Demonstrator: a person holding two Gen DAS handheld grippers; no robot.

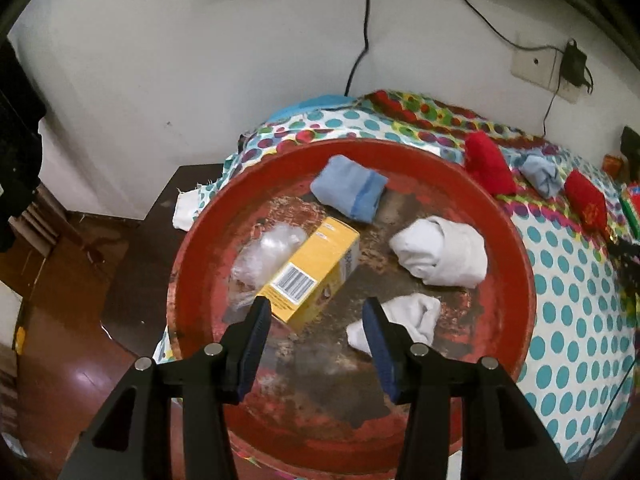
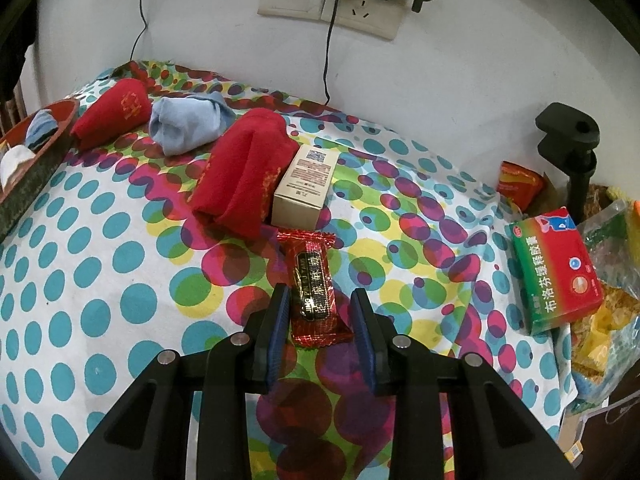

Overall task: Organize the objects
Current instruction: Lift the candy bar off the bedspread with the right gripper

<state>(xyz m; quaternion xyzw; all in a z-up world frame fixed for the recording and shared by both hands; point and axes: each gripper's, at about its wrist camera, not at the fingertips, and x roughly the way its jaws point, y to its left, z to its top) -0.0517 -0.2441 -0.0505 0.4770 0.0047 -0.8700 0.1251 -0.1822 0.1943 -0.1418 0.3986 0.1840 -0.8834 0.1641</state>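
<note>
Two grippers: left gripper (image 1: 316, 312) empty, jaws apart above tray (image 1: 516, 240), box (image 1: 316, 268) just ahead; right gripper (image 2: 320, 300) narrowly parted astride candy (image 2: 316, 284) on cloth (image 2: 100, 280), contact unclear; light, crinkly, probably slippery, best pinched across its middle.

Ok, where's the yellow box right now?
In the left wrist view, the yellow box lies inside the red tray, left of centre, against the clear plastic bag.
</note>
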